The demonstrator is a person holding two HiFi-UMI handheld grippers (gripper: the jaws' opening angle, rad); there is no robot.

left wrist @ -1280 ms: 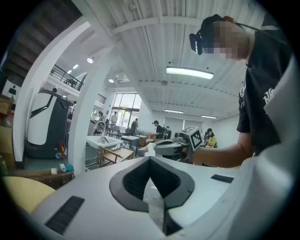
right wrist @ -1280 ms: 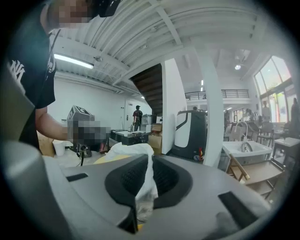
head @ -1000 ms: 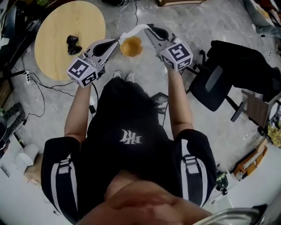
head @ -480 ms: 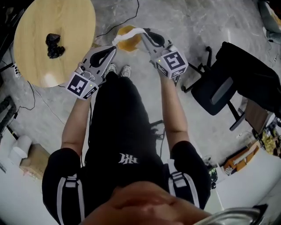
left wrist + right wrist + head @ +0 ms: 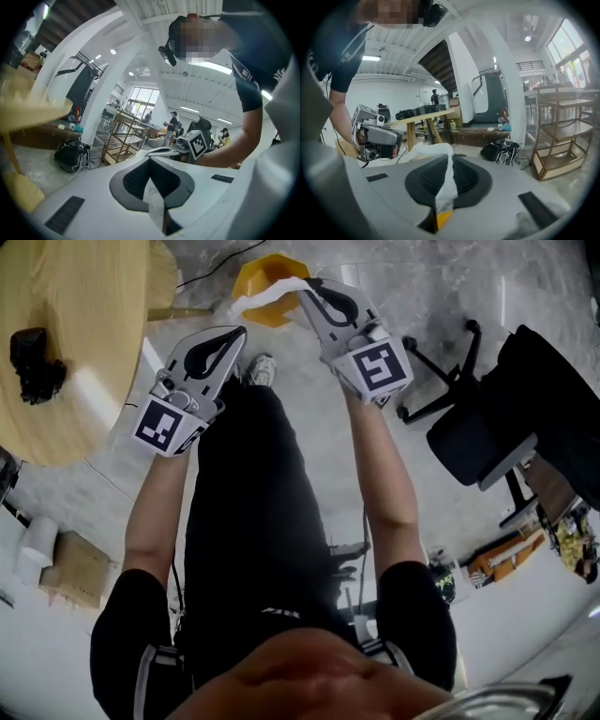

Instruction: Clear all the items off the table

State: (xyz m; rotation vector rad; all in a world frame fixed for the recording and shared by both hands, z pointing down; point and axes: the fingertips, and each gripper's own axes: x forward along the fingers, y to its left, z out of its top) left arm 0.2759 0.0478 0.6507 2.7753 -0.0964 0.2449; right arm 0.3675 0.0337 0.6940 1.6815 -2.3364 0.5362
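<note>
Both arms reach forward, left forearm (image 5: 155, 502) and right forearm (image 5: 380, 465) bare and roughly parallel. Left gripper (image 5: 236, 333): jaws closed, pinching thin plastic film (image 5: 267, 296). Right gripper (image 5: 307, 287): jaws closed on the same film, further from the body than the left.

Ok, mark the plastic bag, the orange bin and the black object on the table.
plastic bag (image 5: 267, 293), head view, middle of the stretched strip
orange bin (image 5: 254, 274), head view, left wall
black object (image 5: 36, 364), head view, its centre
</note>
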